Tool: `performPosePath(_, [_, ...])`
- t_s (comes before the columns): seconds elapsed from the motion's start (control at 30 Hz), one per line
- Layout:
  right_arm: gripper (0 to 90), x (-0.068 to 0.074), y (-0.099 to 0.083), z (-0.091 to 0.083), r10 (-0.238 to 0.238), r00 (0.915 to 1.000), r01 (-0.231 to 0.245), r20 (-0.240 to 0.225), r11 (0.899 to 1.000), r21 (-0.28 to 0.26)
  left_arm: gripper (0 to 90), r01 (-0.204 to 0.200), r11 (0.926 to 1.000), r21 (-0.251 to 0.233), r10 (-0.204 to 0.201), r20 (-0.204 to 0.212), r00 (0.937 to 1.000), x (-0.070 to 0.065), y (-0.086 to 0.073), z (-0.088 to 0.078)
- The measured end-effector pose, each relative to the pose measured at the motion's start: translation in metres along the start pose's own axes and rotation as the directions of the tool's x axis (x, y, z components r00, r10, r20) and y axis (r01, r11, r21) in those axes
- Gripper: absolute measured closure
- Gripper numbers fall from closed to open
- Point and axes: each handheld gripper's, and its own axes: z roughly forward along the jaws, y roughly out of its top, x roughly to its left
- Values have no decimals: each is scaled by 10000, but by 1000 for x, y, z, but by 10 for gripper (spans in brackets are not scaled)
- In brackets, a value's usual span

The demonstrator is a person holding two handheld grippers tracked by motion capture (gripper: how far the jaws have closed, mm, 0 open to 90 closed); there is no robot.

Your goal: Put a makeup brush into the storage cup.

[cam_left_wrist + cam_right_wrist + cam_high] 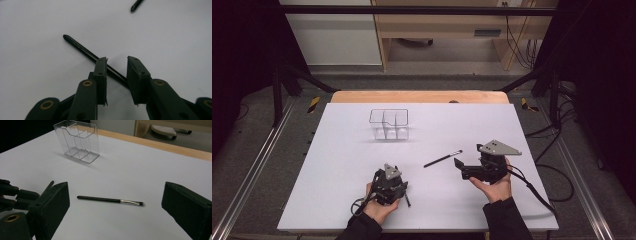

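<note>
Two thin black-handled brushes and one clear organiser sit on the white worktop (337, 165).

High view: one brush (442, 158) lies free toward the right of centre, well apart from the organiser (389, 124), which stands nearer the far edge. The left claw (388, 186) sits near the near edge over a second brush handle (408, 200), of which only a short stub pokes out beside it. The right claw (460, 165) rests near the right edge, its jaws pointing toward the free brush.

Left gripper view: the left claw (117, 72) straddles the second brush handle (80, 47), which runs slantwise between the jaws. A narrow gap remains; the pads look not yet pressed on the handle, so nothing is judged held. The rounded butt end of the free brush (136, 5) shows at the top edge.

Right gripper view: the right claw (115, 202) stands wide open and empty, the free brush (110, 200) lying flat between and beyond its jaws, metal ferrule and bristle tip to the right. The organiser (77, 141) has three visible compartments, all empty.

Handling judgement: each brush should be very light, stiff and slick, and liable to roll on the flat sheet. Best hold is mid-handle, crosswise, clear of the soft bristles.
</note>
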Motion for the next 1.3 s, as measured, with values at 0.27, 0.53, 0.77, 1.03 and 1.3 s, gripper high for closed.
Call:
performPosePath(0.27, [82,-1,0,-1,56,10000,-56,-5,10000,-22,760,-22,10000,-48,23,227,9997,2,0,-2])
performPosePath(0.53, [80,-1,0,-1,54,10000,-54,1,10000,-3,662,313,9995,-17,-313,227,9993,5,-3,0])
performPosePath(0.77, [80,-1,1,-2,85,10000,-85,-23,9999,-92,611,393,9991,-156,-396,-194,9990,-1,-2,4])
performPosePath(1.03, [80,-1,1,-1,133,9999,-134,-63,9999,-79,726,-185,9997,-136,187,132,9997,-5,1,7])
performPosePath(1.3, [79,-1,1,-3,117,9999,-118,-75,9999,-116,824,-845,9963,160,833,673,9942,-5,1,4])
